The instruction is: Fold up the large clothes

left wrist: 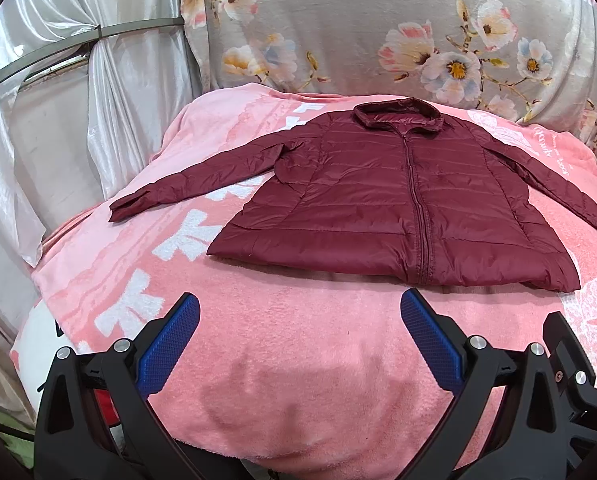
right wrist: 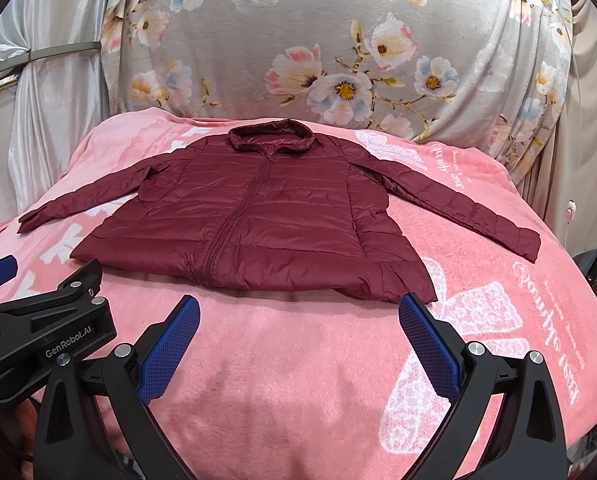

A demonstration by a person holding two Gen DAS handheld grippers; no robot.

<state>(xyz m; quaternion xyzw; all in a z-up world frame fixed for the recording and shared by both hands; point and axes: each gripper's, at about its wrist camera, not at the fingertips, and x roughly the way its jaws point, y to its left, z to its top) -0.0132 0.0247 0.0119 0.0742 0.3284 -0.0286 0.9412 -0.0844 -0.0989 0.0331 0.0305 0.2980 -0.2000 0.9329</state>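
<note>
Nearest, the left tool [left wrist: 298, 308] hangs with its blue-padded fingers [left wrist: 170, 344] spread wide apart, gripping nothing, just short of the hem. The right tool [right wrist: 298, 310] is spread wide too, also bare. Beyond both lies the dark red quilted zip-up puffer jacket [right wrist: 258, 216], flat and zipped on the pink fleece blanket with white print [right wrist: 298, 380], sleeves splayed out, collar farthest. Behind the jacket hangs a grey floral cloth [right wrist: 298, 40].

Glossy quilted maroon nylon jacket [left wrist: 398, 200] on fuzzy pink fleece blanket [left wrist: 298, 340]; satiny white curtain [left wrist: 58, 100] at ten o'clock.
</note>
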